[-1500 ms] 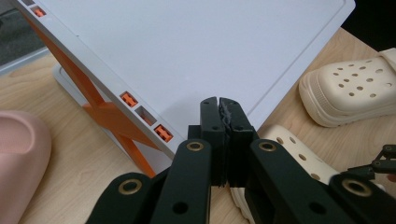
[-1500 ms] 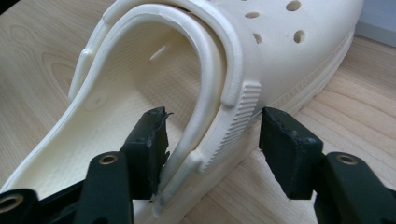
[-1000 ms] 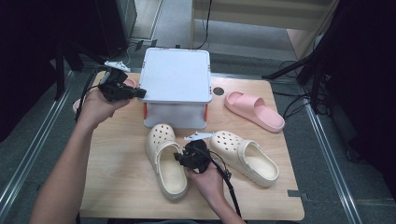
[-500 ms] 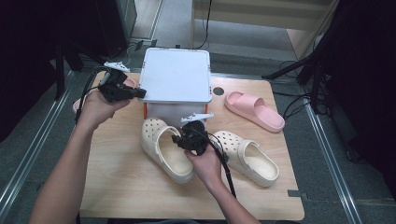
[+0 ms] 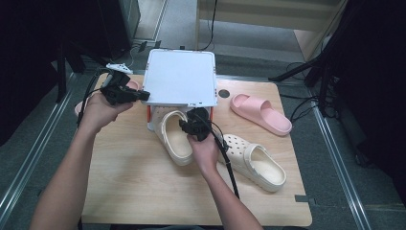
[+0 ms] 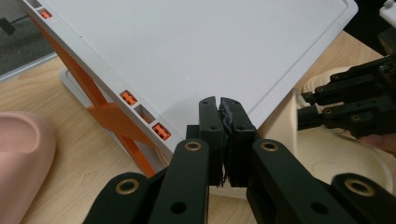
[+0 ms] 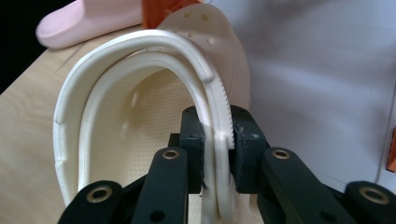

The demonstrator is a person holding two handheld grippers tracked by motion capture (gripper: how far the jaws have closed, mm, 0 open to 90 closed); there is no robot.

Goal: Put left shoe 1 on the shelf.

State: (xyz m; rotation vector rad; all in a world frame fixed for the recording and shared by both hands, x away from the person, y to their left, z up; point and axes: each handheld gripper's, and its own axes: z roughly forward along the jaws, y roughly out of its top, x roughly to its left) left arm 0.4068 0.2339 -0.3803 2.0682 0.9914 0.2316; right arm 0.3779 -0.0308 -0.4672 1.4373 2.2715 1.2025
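Your light wooden table (image 5: pixel 134 191), grey floor (image 5: pixel 335 158) around it, metal rails (image 5: pixel 28 158) left and right, dark curtains (image 5: pixel 378 72) either side, wooden furniture (image 5: pixel 268 12) far off

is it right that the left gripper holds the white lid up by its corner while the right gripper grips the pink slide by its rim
Not quite. The left gripper does hold the white lid up by its corner, but the right gripper is shut on the cream clog, clamping its rim; the right gripper view shows it. The pink slide lies untouched on the table.
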